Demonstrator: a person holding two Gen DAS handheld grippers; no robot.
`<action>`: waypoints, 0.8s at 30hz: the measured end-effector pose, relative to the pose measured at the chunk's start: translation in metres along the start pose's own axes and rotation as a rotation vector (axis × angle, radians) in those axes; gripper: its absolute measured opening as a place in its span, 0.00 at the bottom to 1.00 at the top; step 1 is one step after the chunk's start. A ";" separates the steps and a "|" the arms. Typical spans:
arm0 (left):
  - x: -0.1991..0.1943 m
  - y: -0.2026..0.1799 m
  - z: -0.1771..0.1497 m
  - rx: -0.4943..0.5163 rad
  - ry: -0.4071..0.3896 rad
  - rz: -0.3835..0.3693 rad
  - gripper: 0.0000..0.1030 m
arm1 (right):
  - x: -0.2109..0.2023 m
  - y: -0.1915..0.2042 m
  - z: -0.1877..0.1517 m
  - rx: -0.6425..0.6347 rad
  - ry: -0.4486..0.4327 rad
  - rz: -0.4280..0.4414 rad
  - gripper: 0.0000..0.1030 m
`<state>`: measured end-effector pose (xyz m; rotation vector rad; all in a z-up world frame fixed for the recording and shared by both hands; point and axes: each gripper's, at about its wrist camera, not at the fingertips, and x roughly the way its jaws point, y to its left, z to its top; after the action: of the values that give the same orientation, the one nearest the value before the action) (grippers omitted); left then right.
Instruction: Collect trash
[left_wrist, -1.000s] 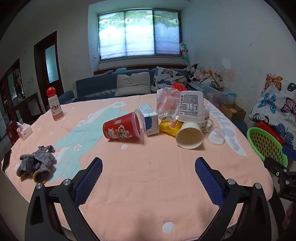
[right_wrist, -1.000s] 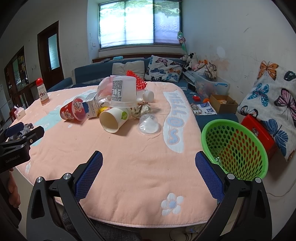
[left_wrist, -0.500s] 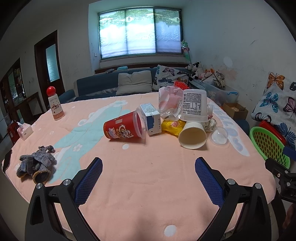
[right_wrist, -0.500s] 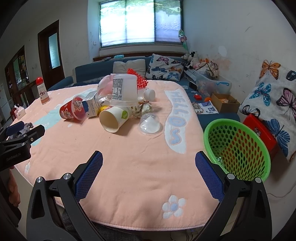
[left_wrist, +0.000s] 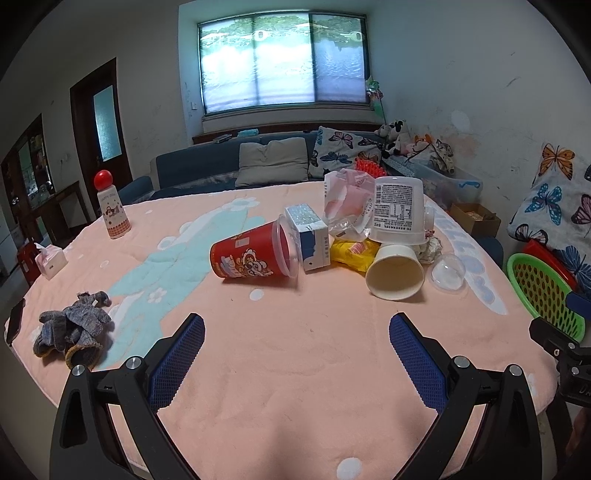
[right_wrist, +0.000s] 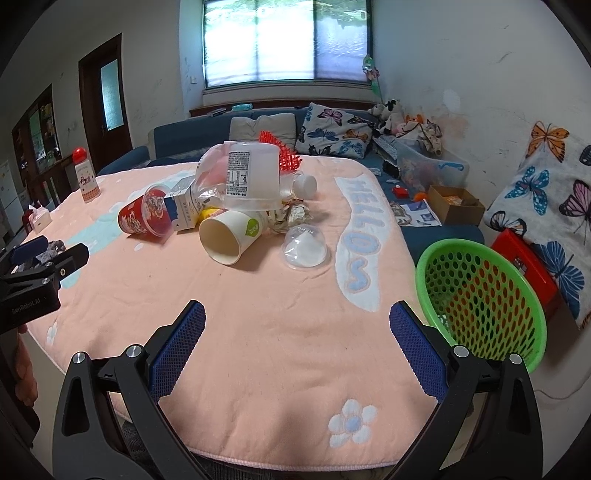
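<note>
Centrally, a red cup and paper cup lie tipped; left gripper and right gripper fingers spread, empty; green basket lower right.

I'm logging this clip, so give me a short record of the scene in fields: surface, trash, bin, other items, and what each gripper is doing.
surface: table under a pink cloth
trash: red cup on its side, small carton, yellow wrapper, paper cup on its side, upturned clear tub, clear dome lid, plastic bag
bin: green basket, off the table's right edge, tilted
other items: grey gloves, red-capped bottle, tissue pack
left gripper: jaws open, nothing held
right gripper: jaws open, nothing held
</note>
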<state>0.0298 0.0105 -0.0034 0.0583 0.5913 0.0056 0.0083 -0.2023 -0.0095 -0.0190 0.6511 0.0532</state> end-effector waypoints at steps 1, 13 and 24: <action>0.000 0.001 0.001 0.001 -0.001 0.000 0.94 | 0.001 0.000 0.000 -0.001 0.001 0.001 0.96; 0.013 0.005 0.011 0.012 0.008 0.014 0.94 | 0.016 -0.003 0.013 -0.002 0.013 0.024 0.96; 0.028 0.014 0.016 0.008 0.039 0.017 0.94 | 0.039 -0.001 0.029 -0.033 0.033 0.070 0.96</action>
<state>0.0621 0.0242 -0.0049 0.0717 0.6300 0.0213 0.0566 -0.2005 -0.0097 -0.0291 0.6838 0.1319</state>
